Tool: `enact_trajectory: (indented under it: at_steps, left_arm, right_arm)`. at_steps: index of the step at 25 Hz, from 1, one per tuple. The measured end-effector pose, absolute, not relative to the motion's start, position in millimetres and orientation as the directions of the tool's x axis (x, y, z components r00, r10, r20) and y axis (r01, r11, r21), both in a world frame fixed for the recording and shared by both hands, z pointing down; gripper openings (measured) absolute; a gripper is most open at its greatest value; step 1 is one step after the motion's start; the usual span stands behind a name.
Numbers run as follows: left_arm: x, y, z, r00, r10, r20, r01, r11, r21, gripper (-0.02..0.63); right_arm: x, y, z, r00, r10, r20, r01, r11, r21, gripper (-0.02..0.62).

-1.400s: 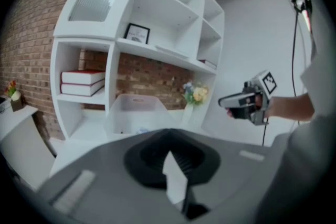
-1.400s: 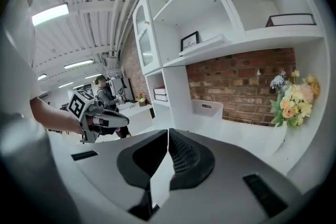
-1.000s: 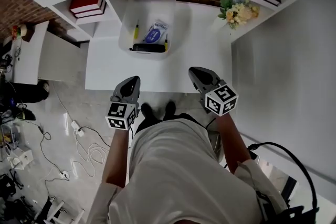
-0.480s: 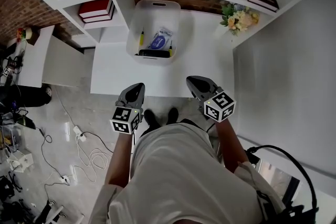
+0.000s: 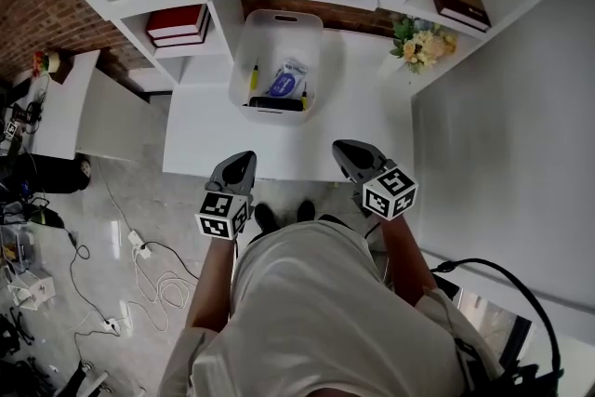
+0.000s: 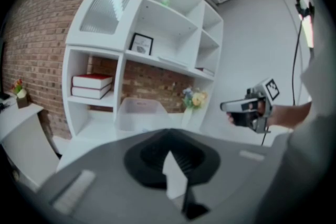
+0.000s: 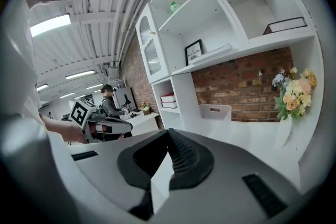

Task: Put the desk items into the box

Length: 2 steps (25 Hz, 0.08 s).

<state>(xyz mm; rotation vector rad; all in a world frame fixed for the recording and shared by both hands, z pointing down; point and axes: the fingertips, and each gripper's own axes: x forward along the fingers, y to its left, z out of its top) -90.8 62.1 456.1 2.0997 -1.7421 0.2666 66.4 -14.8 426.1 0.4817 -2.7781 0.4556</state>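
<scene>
Nearest the body, both claws were held level over the floor, just short of the desk's (image 5: 363,98) near edge. The left gripper (image 5: 244,157) was seen fully closed, pads together, nothing between them. The right gripper (image 5: 345,147) was seen the same: closed, nothing gripped. In each gripper view only the other claw and the shelving were seen past the jaws.

The bare white desktop came next, and no loose item could be made out on it.

The box (image 5: 284,18) was found at the far, shelf side of the desk, well apart from both claws and ahead of them. It was offset toward the left claw, so the left hand was judged nearer. Its long axis ran away from the person, with the handle slot at the far end. It was a white, open-topped tub with rounded corners.

Inside it, a black item (image 5: 275,104) was laid crosswise against the near wall. A blue-and-white packet (image 5: 284,81) was placed mid-box. A yellow pen (image 5: 253,75) was set along the left wall, with a second yellow stick by the right wall.

The packing was judged done, or nearly so. The flowers (image 5: 420,44) were the only thing left on the top, at the far right corner. They lay nearer the right claw, and whether they counted as an item could not be told.

Red books (image 5: 178,21) were stacked in the far left shelf.
</scene>
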Motion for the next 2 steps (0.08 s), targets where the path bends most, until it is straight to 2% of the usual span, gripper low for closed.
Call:
enact_trajectory:
  at_steps: [2]
  left_arm:
    - [-93.5, 63.1, 455.7, 0.206, -0.897, 0.392, -0.973, -0.144, 0.18, 0.003]
  right_arm:
    - [65.4, -14.6, 424.7, -0.903, -0.281, 0.325, -0.37, 0.892, -0.259, 0.003]
